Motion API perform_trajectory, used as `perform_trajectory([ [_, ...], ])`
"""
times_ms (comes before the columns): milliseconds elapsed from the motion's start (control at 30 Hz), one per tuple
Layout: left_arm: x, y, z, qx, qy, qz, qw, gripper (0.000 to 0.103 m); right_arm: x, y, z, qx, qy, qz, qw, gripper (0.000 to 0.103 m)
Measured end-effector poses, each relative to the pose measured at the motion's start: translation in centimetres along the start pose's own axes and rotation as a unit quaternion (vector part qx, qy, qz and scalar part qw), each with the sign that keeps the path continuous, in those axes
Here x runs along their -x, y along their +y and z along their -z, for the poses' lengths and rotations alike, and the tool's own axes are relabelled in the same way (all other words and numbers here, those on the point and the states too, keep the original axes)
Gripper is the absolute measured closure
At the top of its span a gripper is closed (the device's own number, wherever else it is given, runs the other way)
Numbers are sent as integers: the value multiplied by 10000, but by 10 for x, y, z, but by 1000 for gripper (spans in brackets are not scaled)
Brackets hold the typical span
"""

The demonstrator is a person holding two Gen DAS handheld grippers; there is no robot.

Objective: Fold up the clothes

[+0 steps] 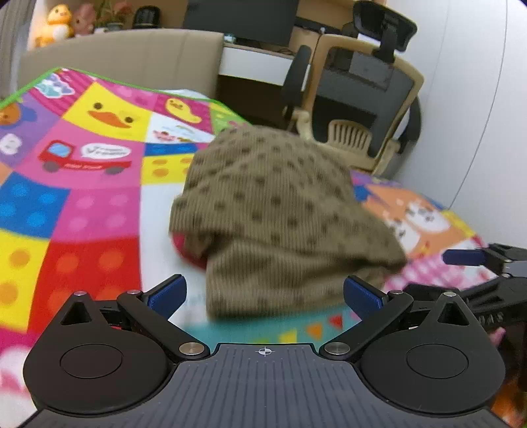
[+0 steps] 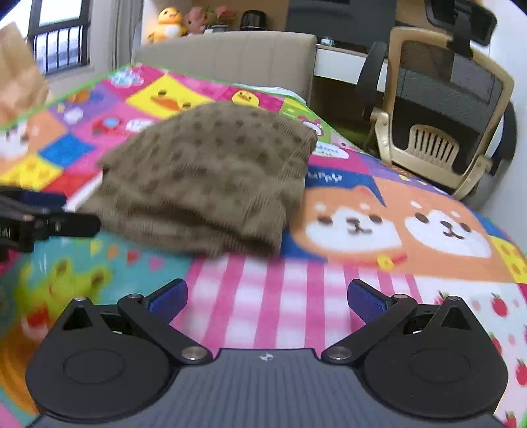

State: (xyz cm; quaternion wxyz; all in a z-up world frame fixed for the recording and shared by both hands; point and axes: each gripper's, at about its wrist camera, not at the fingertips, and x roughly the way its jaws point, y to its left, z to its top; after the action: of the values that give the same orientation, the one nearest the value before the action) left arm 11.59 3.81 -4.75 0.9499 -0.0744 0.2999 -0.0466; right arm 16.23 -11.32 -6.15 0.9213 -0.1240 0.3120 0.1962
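A brown ribbed knit garment with darker dots lies folded in a bundle on the colourful cartoon mat. Something red shows under its left edge. My left gripper is open, its blue pads spread wide just in front of the garment's near edge, with nothing pressed between them. In the right wrist view the same garment lies ahead and to the left. My right gripper is open over the pink checked patch, clear of the cloth. Each gripper shows at the other view's edge: right gripper, left gripper.
A beige headboard stands behind the mat. An office chair and a desk with a monitor are at the back right. Plush toys sit on the ledge. A window is at the far left.
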Motion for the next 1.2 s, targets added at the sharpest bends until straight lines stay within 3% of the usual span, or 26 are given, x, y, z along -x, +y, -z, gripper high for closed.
perform_trajectory([
  [67,5,-6,12,-111,-1,-125,9999,0,6,2,8,-14,-71,-36,10000,0],
  [267,17,-20,25,-472,-36,-371,9982,0,0,-9,10,-240,37,-727,9971,0],
  [500,1,-23,24,-571,432,-508,9961,0,-1,-6,11,-217,46,-674,9975,0],
  [767,6,-30,31,-488,322,-856,9946,0,-2,-7,12,-224,37,-679,9974,0],
  [900,-4,-37,23,-530,369,-555,9964,0,-2,-7,12,-233,36,-689,9973,0],
  [1200,-10,-43,24,-714,388,-670,9944,0,-1,-7,12,-244,37,-693,9973,0],
])
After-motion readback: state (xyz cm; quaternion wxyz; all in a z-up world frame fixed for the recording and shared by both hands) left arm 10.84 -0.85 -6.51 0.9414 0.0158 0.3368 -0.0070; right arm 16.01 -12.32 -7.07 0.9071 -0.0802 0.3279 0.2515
